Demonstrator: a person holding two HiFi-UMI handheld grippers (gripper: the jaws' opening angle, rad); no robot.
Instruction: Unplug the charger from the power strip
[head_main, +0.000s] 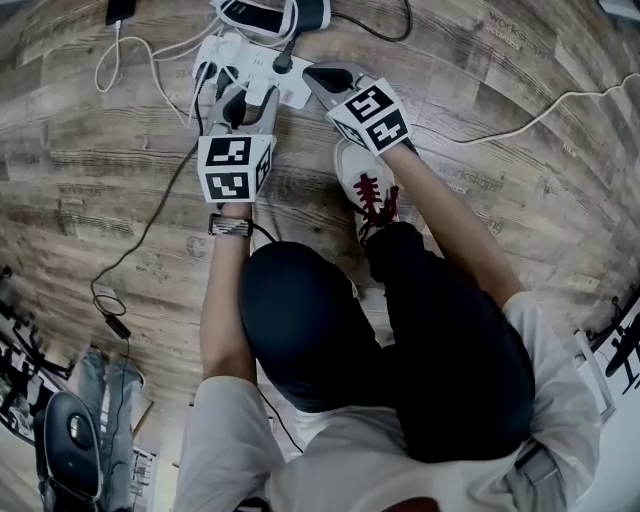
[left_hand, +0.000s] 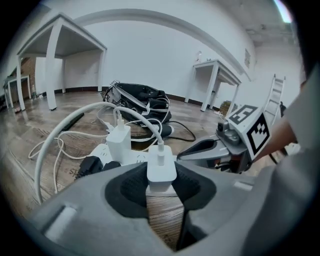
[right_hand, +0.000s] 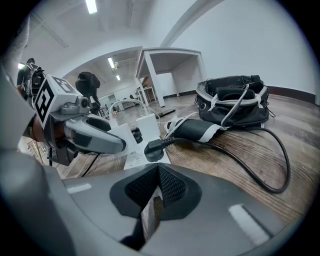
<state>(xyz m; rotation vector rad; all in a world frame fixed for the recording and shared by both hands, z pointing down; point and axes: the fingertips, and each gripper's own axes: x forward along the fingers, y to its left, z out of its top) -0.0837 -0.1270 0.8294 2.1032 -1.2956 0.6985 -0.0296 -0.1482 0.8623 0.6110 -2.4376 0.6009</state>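
Observation:
A white power strip (head_main: 262, 68) lies on the wood floor with several plugs in it. My left gripper (head_main: 238, 105) reaches over its near side. In the left gripper view my left gripper (left_hand: 161, 184) is shut on a white charger (left_hand: 161, 170), whose white cable (left_hand: 75, 117) arches up and to the left. The pads hide the charger's base. A second white charger (left_hand: 119, 142) stands in the strip (left_hand: 102, 151) behind it. My right gripper (head_main: 325, 78) rests at the strip's right end. Seen in its own view, the right gripper (right_hand: 158, 181) is shut on nothing, just short of the strip (right_hand: 131, 161).
A black plug (right_hand: 154, 149) with a thick black cord sits in the strip. A black bag (right_hand: 232, 102) lies behind it. The person's knee and shoe (head_main: 365, 185) are close to the grippers. Loose white cables (head_main: 540, 112) and a black cable (head_main: 150, 225) trail over the floor.

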